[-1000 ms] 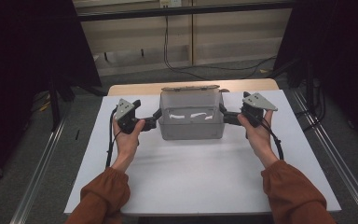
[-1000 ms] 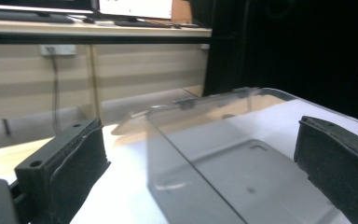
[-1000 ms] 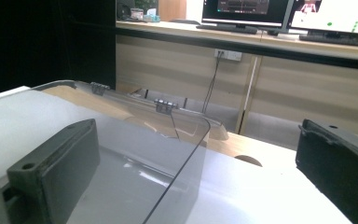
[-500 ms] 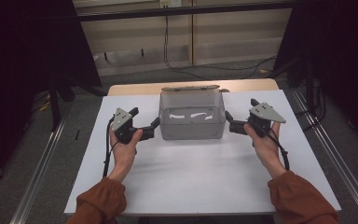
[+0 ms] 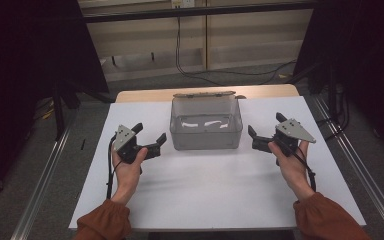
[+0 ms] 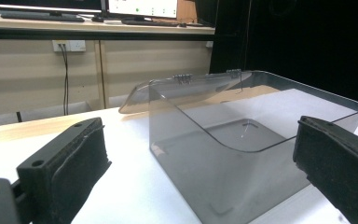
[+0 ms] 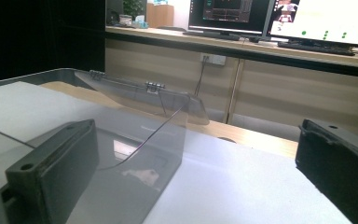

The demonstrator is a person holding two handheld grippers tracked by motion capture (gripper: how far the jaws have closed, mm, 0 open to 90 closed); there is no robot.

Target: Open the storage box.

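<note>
Clear plastic box [image 5: 206, 122] sits at the far middle of the desk [image 5: 215, 190], lid flipped open and hanging back over the far edge on its hinges. It looks empty, apart from glare on the floor of it.

Left gripper [image 5: 151, 138] is just left of the box's near-left corner, jaws spread wide, holding nothing. Right gripper [image 5: 265, 132] is just right of the near-right corner, jaws also wide apart and empty. Neither touches the box.

My read on the risks, if the plan is to take the box from both sides:
- Walls are thin, slick and see-through. From the left gripper view the box wall [image 6: 223, 163] sits between the jaws, but the edge is hard to judge, so a jaw could come down on the rim instead of straddling it.
- The box is light and empty. One side closing first would shove it sideways or spin it on the white sheet.
- Pinching hard on a thin wall could flex it and let it pop out.
- The open lid [image 7: 144, 91] overhangs the far side. A lift or tilt could swing it, shift the weight back, or knock it on the desk edge.
</note>
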